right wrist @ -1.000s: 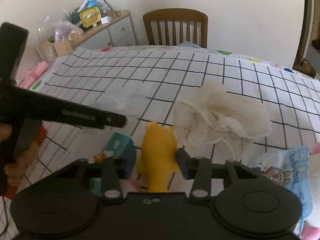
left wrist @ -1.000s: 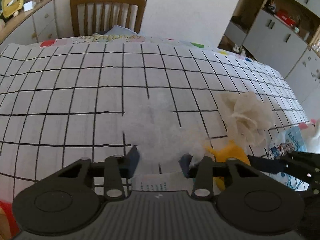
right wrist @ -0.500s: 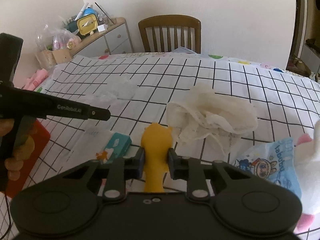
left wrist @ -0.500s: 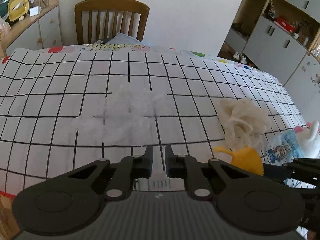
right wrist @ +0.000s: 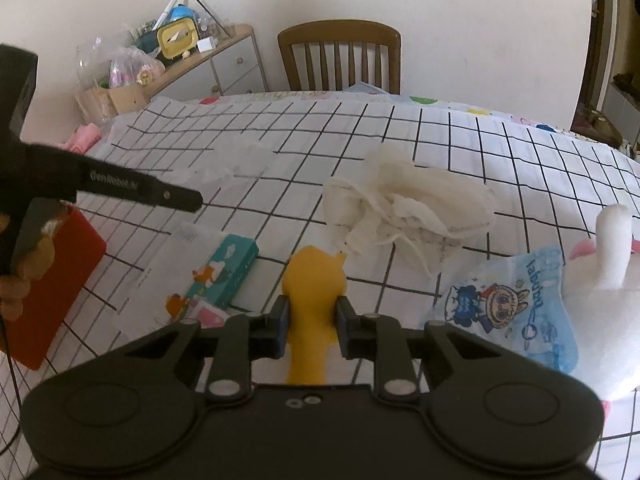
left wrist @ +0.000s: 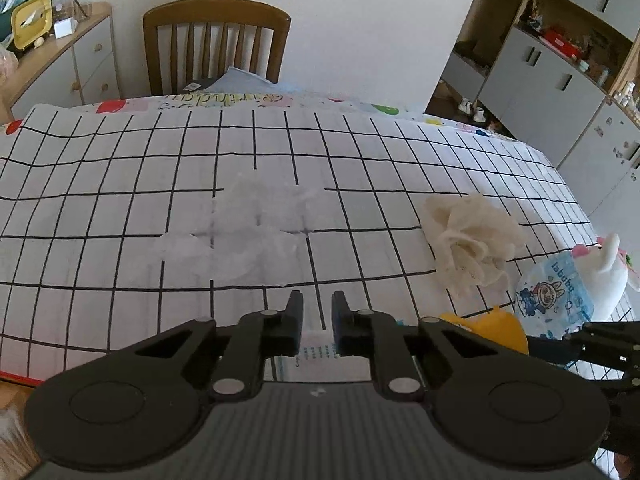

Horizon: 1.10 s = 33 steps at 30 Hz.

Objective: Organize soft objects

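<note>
A yellow soft toy [right wrist: 314, 276] sits between the pads of my right gripper [right wrist: 312, 308], which is shut on it just above the checked tablecloth [left wrist: 100, 160]. Beyond the toy lies a crumpled cream cloth [right wrist: 404, 208]. A thin, see-through white sheet [left wrist: 256, 232] lies flat on the cloth just past my left gripper [left wrist: 316, 300]. Its jaws are opening and stand a narrow gap apart with nothing between them. In the left wrist view the yellow toy [left wrist: 492, 330] shows at lower right, next to the cream cloth [left wrist: 472, 236].
A white plush rabbit [right wrist: 612, 248] and a blue printed pack [right wrist: 516, 304] lie at the right. A teal box [right wrist: 224, 272] rests on a white packet [right wrist: 172, 256] near a red box [right wrist: 52, 280]. A wooden chair [left wrist: 216, 44] stands behind the table.
My left jaws went from wide to almost shut, then parted a little, and the gripper rose back from the thin sheet. My right jaws closed on the yellow toy.
</note>
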Tool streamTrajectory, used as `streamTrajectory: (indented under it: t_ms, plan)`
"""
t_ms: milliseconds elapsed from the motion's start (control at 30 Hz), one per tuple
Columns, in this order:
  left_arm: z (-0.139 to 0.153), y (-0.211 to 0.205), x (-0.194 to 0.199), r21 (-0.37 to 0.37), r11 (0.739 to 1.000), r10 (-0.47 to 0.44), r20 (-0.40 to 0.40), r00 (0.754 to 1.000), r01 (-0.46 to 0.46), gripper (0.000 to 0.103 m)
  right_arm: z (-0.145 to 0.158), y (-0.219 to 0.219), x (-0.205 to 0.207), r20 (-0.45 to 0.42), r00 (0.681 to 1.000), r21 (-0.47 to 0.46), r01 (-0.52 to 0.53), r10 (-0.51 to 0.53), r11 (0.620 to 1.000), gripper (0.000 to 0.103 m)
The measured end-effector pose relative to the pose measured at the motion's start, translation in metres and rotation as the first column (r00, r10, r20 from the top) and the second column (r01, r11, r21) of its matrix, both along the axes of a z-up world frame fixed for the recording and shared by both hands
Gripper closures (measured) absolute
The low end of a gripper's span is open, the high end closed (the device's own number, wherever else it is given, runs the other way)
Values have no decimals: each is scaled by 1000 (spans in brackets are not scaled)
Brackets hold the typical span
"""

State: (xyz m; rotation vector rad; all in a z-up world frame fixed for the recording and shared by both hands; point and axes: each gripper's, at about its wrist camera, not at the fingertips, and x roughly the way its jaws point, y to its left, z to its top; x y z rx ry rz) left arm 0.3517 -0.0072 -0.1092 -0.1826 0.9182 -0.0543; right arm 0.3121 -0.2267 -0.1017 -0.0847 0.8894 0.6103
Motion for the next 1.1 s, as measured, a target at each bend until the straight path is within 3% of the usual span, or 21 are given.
streamTrajectory:
  t_ms: [33, 133, 400, 700, 1100]
  plan:
    - [1, 1, 0, 6, 1000, 5, 3, 1000, -5, 73, -1, -1, -1, -4, 1000, -2, -4, 4, 1000, 79]
    - [4, 3, 1, 3, 1000, 16, 24, 1000, -16, 16, -4, -1, -1, -7, 1000, -7, -11, 11, 1000, 78]
    - [8, 8, 32, 41, 997, 60, 46, 997, -62, 15, -9, -1, 2, -17, 999, -2, -27, 27, 1000, 77]
    - [-18, 15, 76, 76, 989, 123, 6, 992, -124, 15, -10, -4, 5, -22, 999, 10, -46, 46, 999, 76]
    - [-42, 12, 85, 151, 978, 143, 3, 990, -142, 18, -13, -3, 3, -17, 999, 8, -45, 45, 999, 75]
